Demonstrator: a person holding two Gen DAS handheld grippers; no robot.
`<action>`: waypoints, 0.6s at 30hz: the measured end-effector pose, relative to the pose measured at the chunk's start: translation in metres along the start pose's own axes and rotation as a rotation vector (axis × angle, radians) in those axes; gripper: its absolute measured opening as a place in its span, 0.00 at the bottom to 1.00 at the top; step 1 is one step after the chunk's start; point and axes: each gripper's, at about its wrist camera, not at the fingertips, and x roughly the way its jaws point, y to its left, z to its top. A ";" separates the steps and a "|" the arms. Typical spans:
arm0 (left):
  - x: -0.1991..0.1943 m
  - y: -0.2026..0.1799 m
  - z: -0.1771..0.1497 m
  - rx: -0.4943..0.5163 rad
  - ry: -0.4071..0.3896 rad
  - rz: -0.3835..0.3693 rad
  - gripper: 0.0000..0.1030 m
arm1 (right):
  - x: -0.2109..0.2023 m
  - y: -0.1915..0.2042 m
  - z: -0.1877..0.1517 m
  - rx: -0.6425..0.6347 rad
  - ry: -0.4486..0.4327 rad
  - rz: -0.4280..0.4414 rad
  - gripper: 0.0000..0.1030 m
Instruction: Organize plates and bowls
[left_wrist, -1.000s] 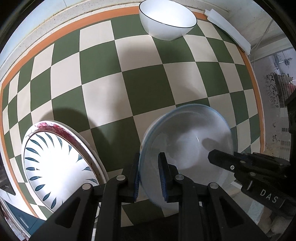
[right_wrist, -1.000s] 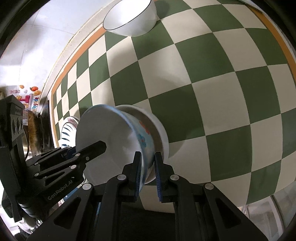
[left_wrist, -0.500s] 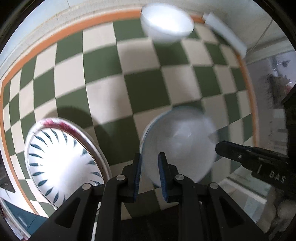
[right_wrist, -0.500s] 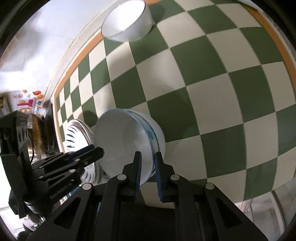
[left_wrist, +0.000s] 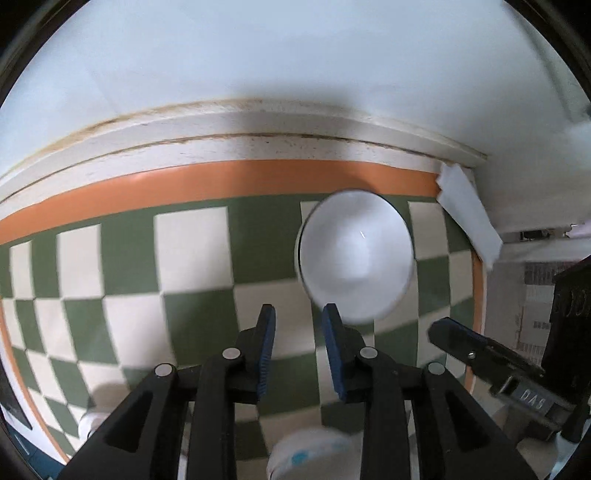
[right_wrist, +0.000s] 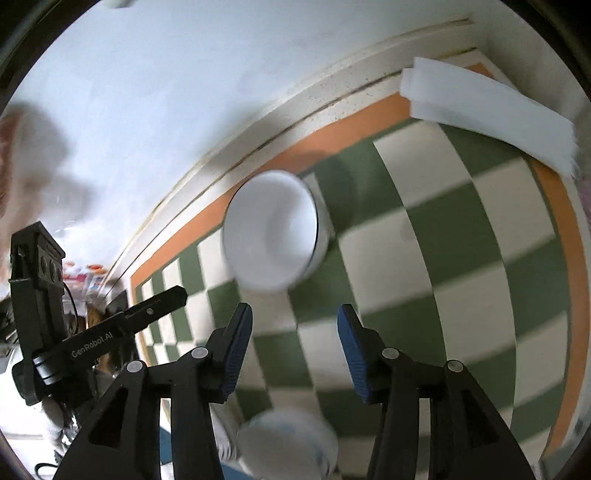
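White bowl sits upright, seemingly, mouth up.

A blurred bowl with blue marks is cut off by the bottom edge.

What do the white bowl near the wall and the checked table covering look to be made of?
White bowl: probably glazed ceramic, smooth and glossy, with a small bright glint inside and a thin dark rim line. Checked covering: likely vinyl or oilcloth, lying flat with a printed pattern and faint sheen; motion blur leaves that open.
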 end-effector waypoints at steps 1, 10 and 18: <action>0.008 0.000 0.007 0.001 0.012 -0.002 0.24 | 0.009 -0.001 0.009 0.003 0.010 -0.004 0.50; 0.062 -0.008 0.029 0.047 0.080 0.026 0.15 | 0.061 -0.013 0.047 0.016 0.066 -0.049 0.23; 0.066 -0.011 0.026 0.053 0.058 0.047 0.15 | 0.064 -0.008 0.045 -0.011 0.035 -0.104 0.12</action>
